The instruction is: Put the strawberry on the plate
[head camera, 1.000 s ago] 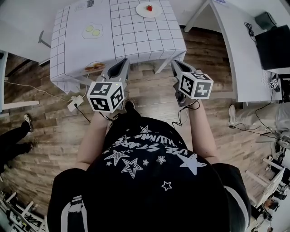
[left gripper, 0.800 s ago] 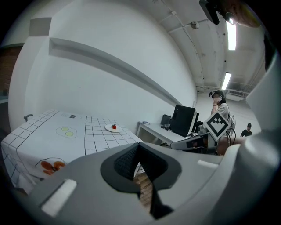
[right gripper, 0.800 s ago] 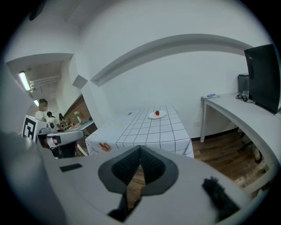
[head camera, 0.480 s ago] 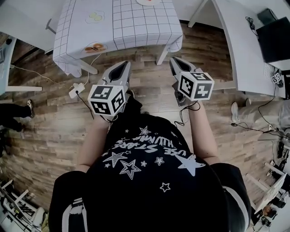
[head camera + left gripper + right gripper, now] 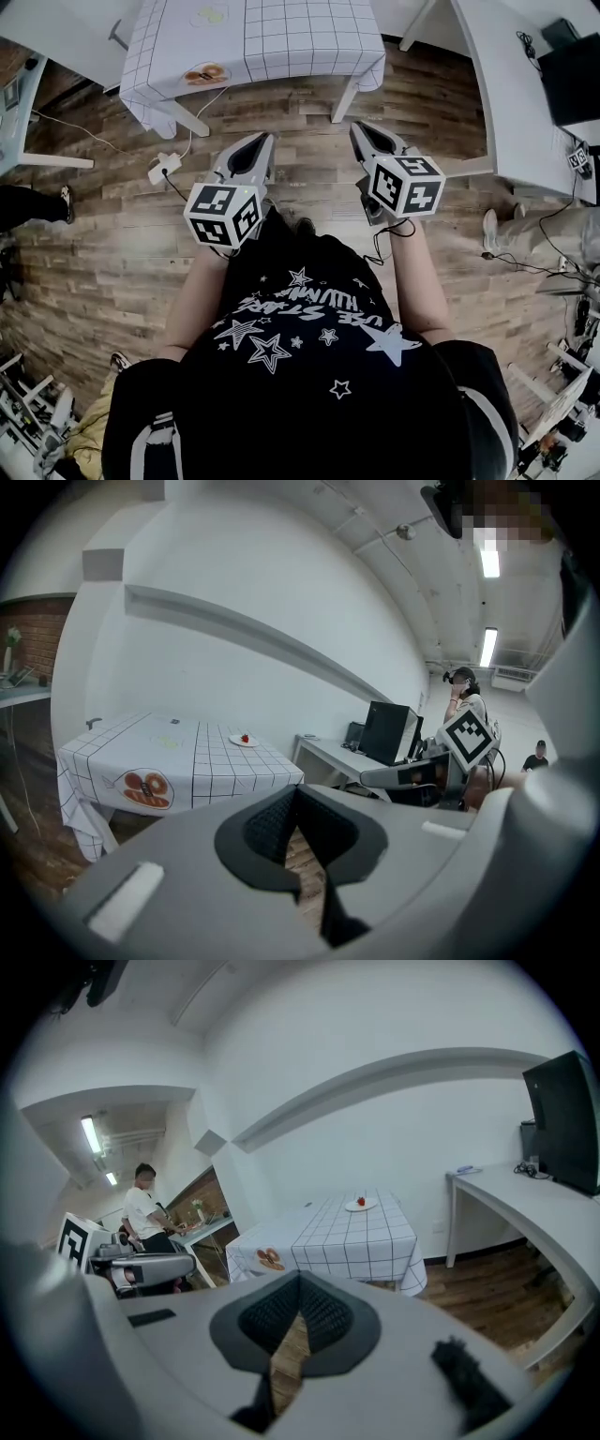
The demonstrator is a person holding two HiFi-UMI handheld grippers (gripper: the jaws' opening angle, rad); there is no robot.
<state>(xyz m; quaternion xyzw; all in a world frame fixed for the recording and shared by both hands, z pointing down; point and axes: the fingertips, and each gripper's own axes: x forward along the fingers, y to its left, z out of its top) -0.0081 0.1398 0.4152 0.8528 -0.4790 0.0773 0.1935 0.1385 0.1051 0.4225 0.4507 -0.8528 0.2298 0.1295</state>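
Note:
The strawberry (image 5: 246, 738) lies on a small white plate (image 5: 239, 742) at the far side of the table with the checked cloth (image 5: 281, 37). The right gripper view shows the strawberry (image 5: 361, 1201) and the plate (image 5: 351, 1207) too, far off. The head view cuts both off at the top. I stand on the wood floor, well short of the table. My left gripper (image 5: 265, 141) (image 5: 296, 789) and right gripper (image 5: 359, 131) (image 5: 300, 1279) are held out in front of my chest, both shut with nothing in them.
A long white desk (image 5: 506, 103) with a black monitor (image 5: 572, 84) runs along the right. A power strip (image 5: 161, 171) and cables lie on the floor left of the table leg. A person (image 5: 145, 1208) stands at a counter far left, and other people (image 5: 464, 696) are near the desk.
The table has slid up and farther off in the head view, and the plate with the strawberry has left its top edge. Both grippers stayed shut in front of me.

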